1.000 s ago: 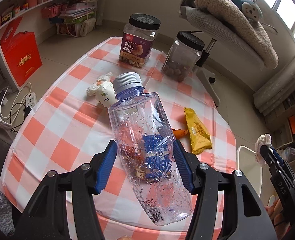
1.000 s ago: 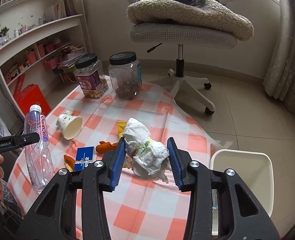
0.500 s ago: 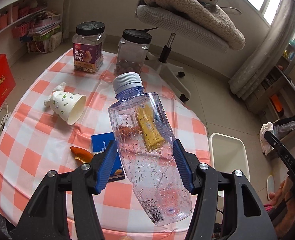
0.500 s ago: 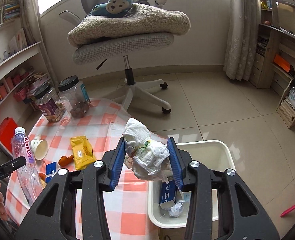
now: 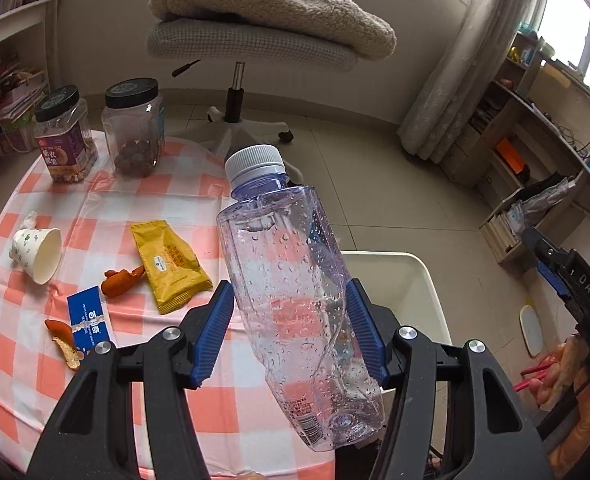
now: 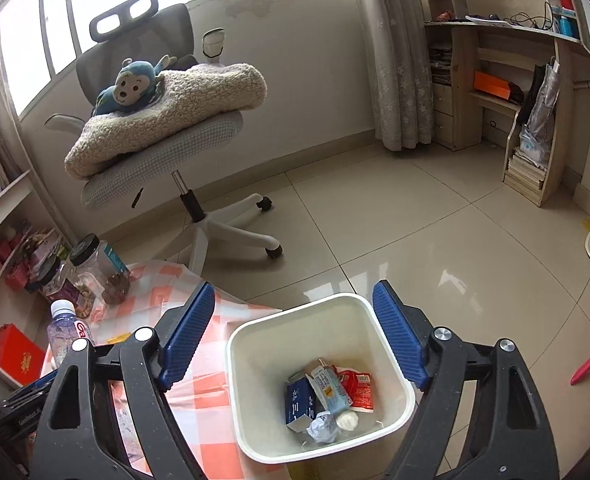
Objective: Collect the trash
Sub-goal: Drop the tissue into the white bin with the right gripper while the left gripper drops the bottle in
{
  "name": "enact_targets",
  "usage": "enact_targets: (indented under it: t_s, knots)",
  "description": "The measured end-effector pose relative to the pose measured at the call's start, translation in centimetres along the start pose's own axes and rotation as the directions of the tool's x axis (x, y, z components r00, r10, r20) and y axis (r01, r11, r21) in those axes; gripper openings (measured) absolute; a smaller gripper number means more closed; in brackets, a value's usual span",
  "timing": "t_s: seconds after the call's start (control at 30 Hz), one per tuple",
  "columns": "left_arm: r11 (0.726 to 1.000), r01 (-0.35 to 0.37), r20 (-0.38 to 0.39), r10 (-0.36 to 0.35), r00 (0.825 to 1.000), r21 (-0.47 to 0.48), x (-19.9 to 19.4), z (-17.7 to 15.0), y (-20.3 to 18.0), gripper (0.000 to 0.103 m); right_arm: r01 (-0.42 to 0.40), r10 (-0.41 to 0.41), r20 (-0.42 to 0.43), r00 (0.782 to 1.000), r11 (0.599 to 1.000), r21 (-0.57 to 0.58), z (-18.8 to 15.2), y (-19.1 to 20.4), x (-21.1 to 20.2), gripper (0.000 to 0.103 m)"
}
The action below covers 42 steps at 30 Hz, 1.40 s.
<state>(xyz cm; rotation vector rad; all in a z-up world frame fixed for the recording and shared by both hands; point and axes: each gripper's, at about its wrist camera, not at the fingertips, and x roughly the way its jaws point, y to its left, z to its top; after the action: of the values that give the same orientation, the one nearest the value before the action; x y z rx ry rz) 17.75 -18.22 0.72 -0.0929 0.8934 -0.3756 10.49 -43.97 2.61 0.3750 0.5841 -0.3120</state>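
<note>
Disposal step: a bottle (image 5: 295, 292) is held clamped in the left gripper (image 5: 289, 336) beside the bin (image 6: 319, 380); above the bin, the right gripper (image 6: 295, 336) is spread wide, empty. Release over the bin is judged next.

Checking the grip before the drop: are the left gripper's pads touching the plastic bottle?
Touching. The left wrist view shows the left gripper with both blue pads pressed against the plastic bottle, no gap either side.

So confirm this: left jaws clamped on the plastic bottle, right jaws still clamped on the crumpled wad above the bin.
Not quite. The right wrist view shows the right gripper open and empty above the white bin. The rest holds: the left gripper is clamped on the plastic bottle.
</note>
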Motion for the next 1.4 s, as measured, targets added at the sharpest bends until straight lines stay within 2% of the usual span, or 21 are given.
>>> enact_targets:
  t_s: [0.27, 0.5, 0.53, 0.57, 0.6, 0.73, 0.93, 1.13, 1.23, 1.4]
  knots:
    - [0.995, 0.022, -0.002, -0.022, 1.000, 0.094, 2.3, 1.5, -7.9, 0.057, 0.030, -0.035, 0.055, 0.998, 0.996, 0.085, 1.3, -3.8, -1.4, 0.082]
    - [0.988, 0.041, -0.014, -0.039, 0.999, 0.148, 5.0, 2.5, -12.1, 0.058, 0.099, -0.114, 0.109, 0.987, 0.986, 0.137, 2.1, -7.0, -2.8, 0.084]
    - [0.987, 0.042, -0.022, -0.039, 0.999, 0.154, 5.4, 2.6, -12.5, 0.060, 0.102, -0.119, 0.107, 0.987, 0.983, 0.150, 2.2, -7.4, -2.8, 0.085]
    - [0.988, 0.034, -0.022, -0.031, 0.999, 0.154, 5.7, 2.7, -12.6, 0.070, 0.104, -0.122, 0.105, 0.987, 0.981, 0.162, 2.2, -7.8, -2.8, 0.085]
    - [0.988, 0.027, -0.016, -0.025, 1.000, 0.153, 5.8, 2.7, -12.7, 0.072, 0.106, -0.124, 0.102, 0.987, 0.980, 0.171, 2.2, -8.0, -2.7, 0.086]
    - [0.988, 0.004, -0.003, -0.004, 1.000, 0.156, 5.6, 2.7, -12.1, 0.073, 0.123, -0.139, 0.099, 0.985, 0.981, 0.151, 2.1, -7.4, -2.5, 0.089]
    - [0.990, -0.084, 0.072, 0.076, 0.994, 0.116, 3.7, 2.5, -9.1, 0.079, 0.168, -0.173, 0.107, 0.979, 0.985, 0.048, 1.4, -4.2, -2.0, 0.096]
    - [0.981, -0.182, 0.168, 0.168, 0.971, 0.067, 1.2, 2.2, -5.4, 0.092, 0.191, -0.183, 0.107, 0.977, 0.979, -0.072, 0.2, 0.2, -1.1, 0.096]
    - [0.973, -0.223, 0.195, 0.209, 0.958, 0.052, 0.5, 1.9, -3.5, 0.093, 0.191, -0.178, 0.100, 0.979, 0.973, -0.129, -0.5, 2.5, -0.5, 0.096]
    - [0.957, -0.288, 0.199, 0.279, 0.939, 0.018, -0.2, 1.4, -0.1, 0.093, 0.167, -0.152, 0.085, 0.985, 0.959, -0.229, -2.0, 6.7, 0.4, 0.096]
